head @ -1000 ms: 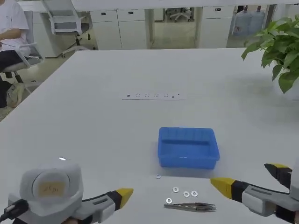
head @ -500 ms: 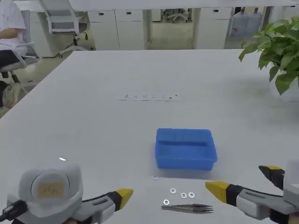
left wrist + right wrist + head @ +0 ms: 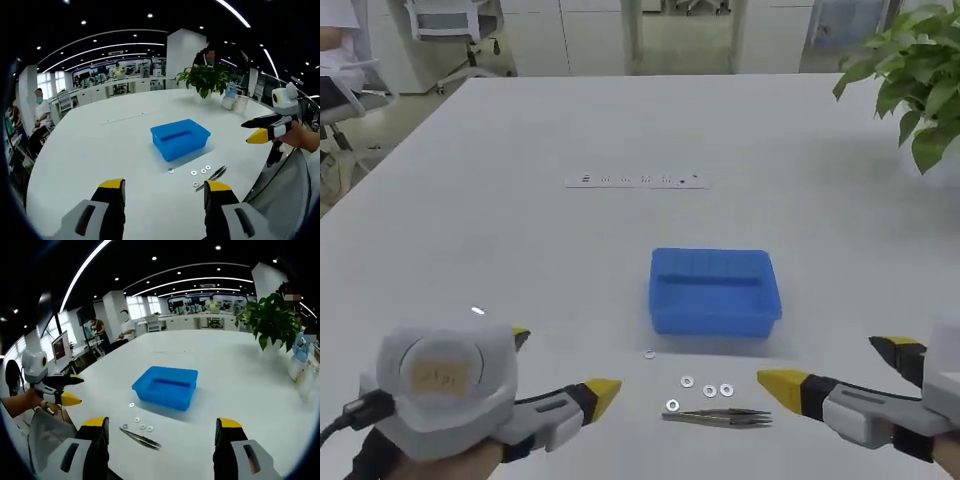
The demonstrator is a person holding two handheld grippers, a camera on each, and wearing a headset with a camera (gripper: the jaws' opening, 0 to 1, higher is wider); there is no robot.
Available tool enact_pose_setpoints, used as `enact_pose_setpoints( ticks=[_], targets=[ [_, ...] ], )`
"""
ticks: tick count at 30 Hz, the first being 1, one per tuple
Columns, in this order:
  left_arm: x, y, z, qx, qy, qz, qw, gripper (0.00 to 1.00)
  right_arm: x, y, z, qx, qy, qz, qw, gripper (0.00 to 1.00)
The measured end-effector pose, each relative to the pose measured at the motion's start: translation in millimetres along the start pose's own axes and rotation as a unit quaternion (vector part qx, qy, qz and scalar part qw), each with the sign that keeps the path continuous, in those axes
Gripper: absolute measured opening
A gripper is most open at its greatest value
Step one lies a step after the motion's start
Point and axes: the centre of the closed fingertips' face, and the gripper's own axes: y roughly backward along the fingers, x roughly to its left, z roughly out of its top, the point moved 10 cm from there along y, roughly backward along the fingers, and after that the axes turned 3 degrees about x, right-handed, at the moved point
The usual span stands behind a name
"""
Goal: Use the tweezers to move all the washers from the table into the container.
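Right tongs [image 3: 162, 423] agape near slim silver tweezers [image 3: 140, 438]

- Table [image 3: 520, 250]: white top, smooth and matt, with only a soft sheen from the ceiling lights in the gripper views.
- Container [image 3: 714, 312]: blue plastic with smooth, faintly glossy walls — fine ribbing shows on the inside of the far wall.
- Washers [image 3: 709, 391]: bare metal, bright and silvery.
- Tweezers [image 3: 718, 417]: slim metal, a darker grey than the washers, with a dull gleam.
- Left gripper [image 3: 165, 185]: matt grey plastic shells over black parts; smooth yellow tips — rubber or plastic, I cannot tell.
- Right gripper [image 3: 162, 422]: the same matt grey plastic, black inner faces and yellow tips.
- Plant leaves [image 3: 920, 70]: green, smooth, slightly glossy.
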Motion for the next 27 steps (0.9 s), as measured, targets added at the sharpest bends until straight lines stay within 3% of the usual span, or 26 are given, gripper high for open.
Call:
enact_pose_setpoints(
  ticks=[3,7,10,12,13,20,21,27],
  targets=[
    [-6.5,-11.7,2.1,0.020,-0.022,-0.040,0.9988,0.43,-0.7,-1.2,-1.3,0.005,-0.002,0.000,1.0000,0.86],
    [-19.0,-30.2,2.3,0.051,-0.048,-0.107,0.9918,0.29,-2.2,-3.9,-3.8,0.009,-0.014,0.003,0.9999,0.86],
    [-23.5,-44.7,0.8,0.072,-0.063,-0.127,0.9872,0.23,-4.1,-6.7,-6.8,0.020,-0.014,0.001,0.9997,0.86],
    [-26.4,-55.2,-0.7,0.081,-0.077,-0.134,0.9847,0.21,-5.3,-7.2,-7.9,0.025,-0.016,0.000,0.9996,0.86],
    [-27.9,-60.6,-3.1,0.094,-0.093,-0.146,0.9804,0.20,-5.8,-7.6,-8.3,0.026,-0.018,0.000,0.9995,0.86],
    [-32.7,-87.4,-10.9,0.120,-0.141,-0.163,0.9691,0.09,-3.6,-13.7,-17.2,0.050,-0.030,0.009,0.9983,0.85],
    [-34.0,-90.9,-12.1,0.123,-0.152,-0.169,0.9661,0.07,-3.1,-14.8,-18.9,0.056,-0.029,0.010,0.9980,0.85],
    [-36.5,-103.8,-17.8,0.138,-0.168,-0.184,0.9586,0.06,0.2,-17.5,-17.3,0.068,-0.023,0.019,0.9973,0.85]
  ],
)
